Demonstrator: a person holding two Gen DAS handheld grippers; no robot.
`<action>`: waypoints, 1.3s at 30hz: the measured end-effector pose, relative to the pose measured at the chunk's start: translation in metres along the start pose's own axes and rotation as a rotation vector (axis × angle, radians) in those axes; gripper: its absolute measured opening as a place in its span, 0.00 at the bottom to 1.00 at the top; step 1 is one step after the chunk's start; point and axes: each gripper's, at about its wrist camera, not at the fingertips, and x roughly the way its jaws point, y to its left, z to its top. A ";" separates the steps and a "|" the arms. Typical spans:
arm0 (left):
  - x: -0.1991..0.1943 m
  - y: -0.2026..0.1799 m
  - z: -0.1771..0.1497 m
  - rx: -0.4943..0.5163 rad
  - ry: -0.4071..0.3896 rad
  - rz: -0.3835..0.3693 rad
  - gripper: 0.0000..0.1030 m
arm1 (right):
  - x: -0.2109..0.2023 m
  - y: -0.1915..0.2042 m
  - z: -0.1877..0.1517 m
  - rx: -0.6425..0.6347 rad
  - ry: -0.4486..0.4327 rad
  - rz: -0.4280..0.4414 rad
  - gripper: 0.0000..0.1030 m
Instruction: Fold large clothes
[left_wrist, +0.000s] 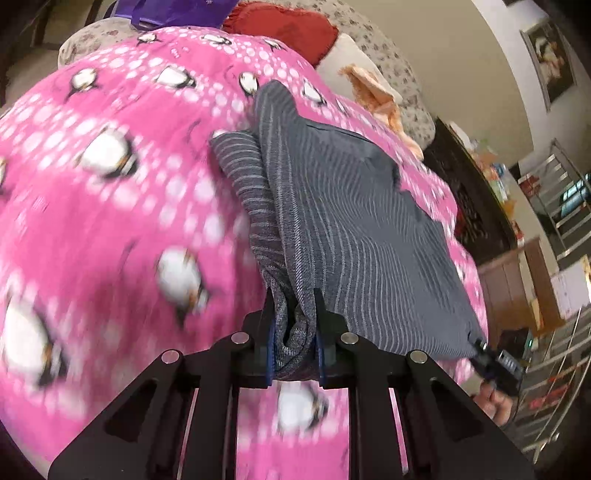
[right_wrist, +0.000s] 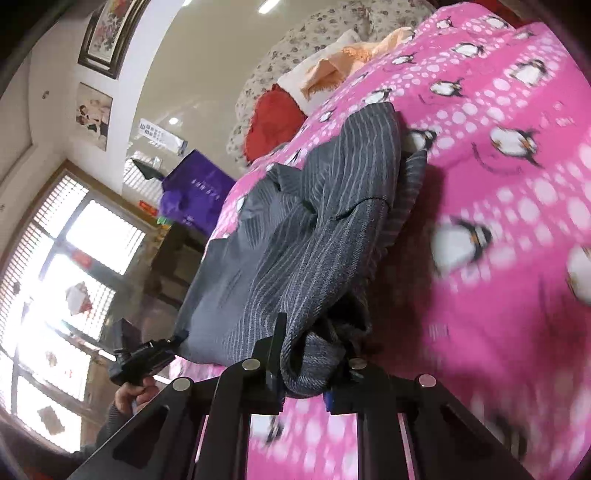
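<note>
L gripper (left_wrist: 294, 338) + R gripper (right_wrist: 304, 369) jaws both clamped on grey pinstriped knit garment (left_wrist: 343, 225) over pink penguin-print bedspread (left_wrist: 110, 206)

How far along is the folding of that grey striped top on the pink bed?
Partly done: the grey striped garment already lies doubled in layers on the pink penguin blanket. In hand: the left gripper and right gripper each pinch a bunched corner, lifting one edge. Left: laying that edge over and smoothing.
</note>
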 end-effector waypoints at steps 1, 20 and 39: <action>-0.001 -0.001 -0.008 0.029 0.010 0.020 0.17 | -0.003 0.001 -0.005 -0.006 0.019 -0.016 0.15; 0.055 0.025 0.036 0.048 0.058 -0.032 0.73 | 0.047 0.082 -0.028 -0.503 -0.027 -0.457 0.17; 0.071 0.001 0.041 0.151 0.026 0.238 0.44 | 0.082 0.064 -0.050 -0.483 -0.003 -0.596 0.18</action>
